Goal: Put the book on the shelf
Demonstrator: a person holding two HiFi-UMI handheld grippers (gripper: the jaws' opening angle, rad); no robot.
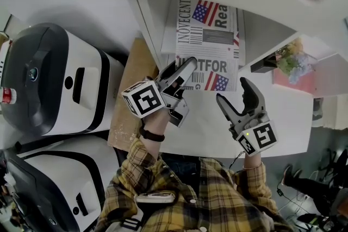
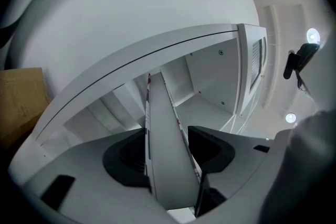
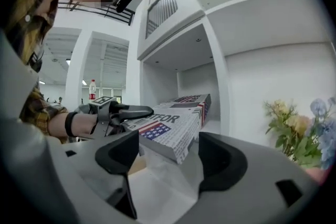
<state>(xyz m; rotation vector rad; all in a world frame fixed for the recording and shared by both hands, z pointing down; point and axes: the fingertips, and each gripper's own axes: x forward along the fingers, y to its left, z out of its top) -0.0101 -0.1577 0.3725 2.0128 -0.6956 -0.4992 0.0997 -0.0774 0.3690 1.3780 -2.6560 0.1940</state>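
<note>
Book [image 1: 209, 35] — in left hand-held gripper [image 1: 179, 69]

Head view steeply down; both gripper views close along their jaws (shared: the book [image 1: 206, 46]).

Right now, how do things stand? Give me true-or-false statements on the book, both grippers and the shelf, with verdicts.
1. The left gripper clamps the newspaper-print book with American flags. True.
2. The right gripper grips the book too. False: its jaws stand open, clear of it.
3. The book stands upright in the white shelf. False: it lies cover up, far end in the compartment.
4. Pastel flowers stand right of the book. True.
</note>
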